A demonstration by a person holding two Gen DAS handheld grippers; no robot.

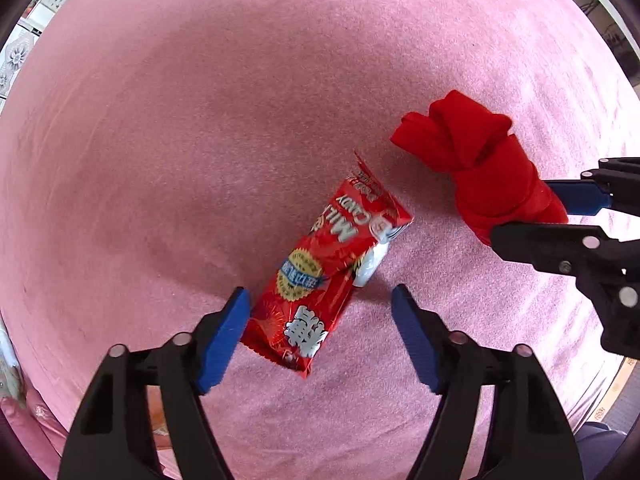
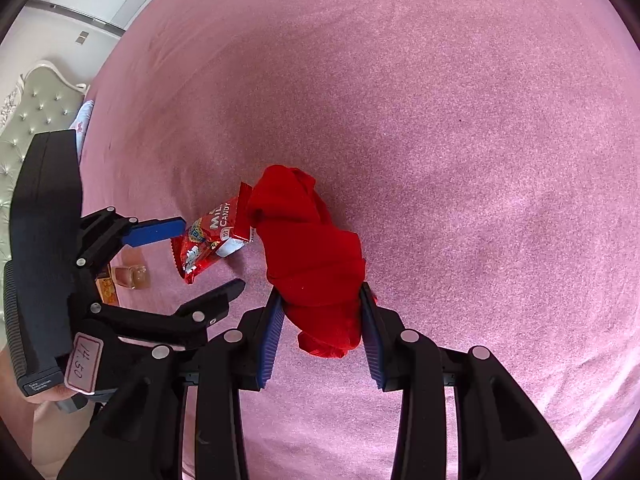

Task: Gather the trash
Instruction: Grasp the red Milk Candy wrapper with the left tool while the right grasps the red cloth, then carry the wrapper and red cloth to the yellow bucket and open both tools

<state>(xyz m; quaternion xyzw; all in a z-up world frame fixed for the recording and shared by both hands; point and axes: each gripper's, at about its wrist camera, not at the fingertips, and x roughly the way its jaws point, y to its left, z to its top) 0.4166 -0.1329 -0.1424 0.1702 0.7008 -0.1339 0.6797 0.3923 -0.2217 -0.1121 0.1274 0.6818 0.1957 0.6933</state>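
Observation:
A red milk-candy wrapper (image 1: 324,276) lies on the pink bedcover (image 1: 200,120). My left gripper (image 1: 320,300) is open, its blue pads on either side of the wrapper's near end, the left pad touching it. The wrapper also shows in the right wrist view (image 2: 208,236), with the left gripper (image 2: 208,256) around it. My right gripper (image 2: 322,316) is shut on a red knotted plastic bag (image 2: 312,256). The bag also shows in the left wrist view (image 1: 476,164), held by the right gripper (image 1: 532,216) at the right edge.
The pink bedcover (image 2: 440,120) fills both views. A grey tufted headboard (image 2: 36,112) stands at the far left. A small glass bottle (image 2: 130,276) and an orange box (image 2: 106,290) sit beyond the bed's left edge.

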